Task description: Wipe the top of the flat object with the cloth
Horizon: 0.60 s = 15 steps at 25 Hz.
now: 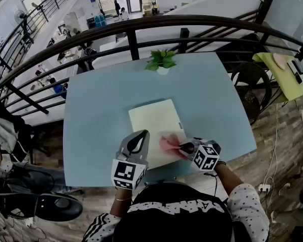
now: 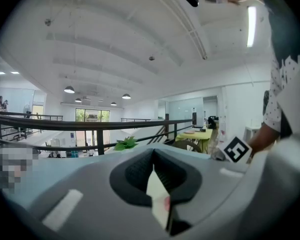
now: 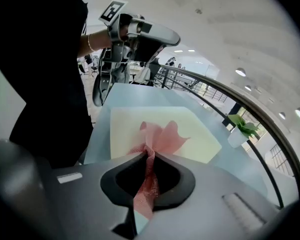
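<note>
A pale yellow flat board (image 1: 156, 120) lies in the middle of the light blue table (image 1: 96, 110). A crumpled pink cloth (image 1: 170, 144) rests on the board's near right part. My right gripper (image 1: 185, 147) is shut on the cloth's right end; in the right gripper view the cloth (image 3: 157, 136) runs from the closed right gripper (image 3: 150, 153) out onto the board (image 3: 189, 129). My left gripper (image 1: 141, 136) sits at the board's near left edge, jaws together, nothing visibly held. In the left gripper view only a sliver of board shows below the closed left gripper (image 2: 153, 156).
A small potted plant (image 1: 162, 60) stands at the table's far edge, against a dark curved railing (image 1: 131, 29) with a drop to a lower floor behind. A yellow-green side table (image 1: 285, 74) is at the right. A dark chair base (image 1: 50, 205) sits near left.
</note>
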Available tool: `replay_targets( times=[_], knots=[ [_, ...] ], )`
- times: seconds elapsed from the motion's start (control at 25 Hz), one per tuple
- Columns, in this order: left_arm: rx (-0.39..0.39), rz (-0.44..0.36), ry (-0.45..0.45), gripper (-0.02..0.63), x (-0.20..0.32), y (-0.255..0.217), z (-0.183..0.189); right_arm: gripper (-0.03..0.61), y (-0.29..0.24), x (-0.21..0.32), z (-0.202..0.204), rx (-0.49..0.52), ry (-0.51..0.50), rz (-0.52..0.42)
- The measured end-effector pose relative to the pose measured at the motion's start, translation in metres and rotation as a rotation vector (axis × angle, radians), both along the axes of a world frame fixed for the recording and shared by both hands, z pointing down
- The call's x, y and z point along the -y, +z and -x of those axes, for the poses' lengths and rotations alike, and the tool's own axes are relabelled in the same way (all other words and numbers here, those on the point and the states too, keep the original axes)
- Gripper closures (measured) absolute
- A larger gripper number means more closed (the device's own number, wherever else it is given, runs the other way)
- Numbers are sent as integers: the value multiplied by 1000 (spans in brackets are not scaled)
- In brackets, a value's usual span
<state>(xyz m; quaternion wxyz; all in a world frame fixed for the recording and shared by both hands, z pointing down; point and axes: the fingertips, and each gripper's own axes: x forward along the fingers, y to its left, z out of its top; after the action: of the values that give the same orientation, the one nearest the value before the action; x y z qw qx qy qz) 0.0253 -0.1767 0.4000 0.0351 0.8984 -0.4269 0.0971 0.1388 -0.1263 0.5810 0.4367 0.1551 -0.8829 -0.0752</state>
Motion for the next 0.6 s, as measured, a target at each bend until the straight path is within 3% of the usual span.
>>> replay_targets(
  times=[0.16, 0.36, 0.6],
  knots=[
    [5, -3, -6, 614, 2, 0, 2, 558, -27, 28, 6, 112, 90, -81],
    [21, -9, -28, 614, 1, -4, 8, 558, -77, 56, 13, 356, 225, -142],
    [29, -36, -73, 614, 1, -9, 19, 558, -126, 69, 17, 580, 288, -166]
  ],
)
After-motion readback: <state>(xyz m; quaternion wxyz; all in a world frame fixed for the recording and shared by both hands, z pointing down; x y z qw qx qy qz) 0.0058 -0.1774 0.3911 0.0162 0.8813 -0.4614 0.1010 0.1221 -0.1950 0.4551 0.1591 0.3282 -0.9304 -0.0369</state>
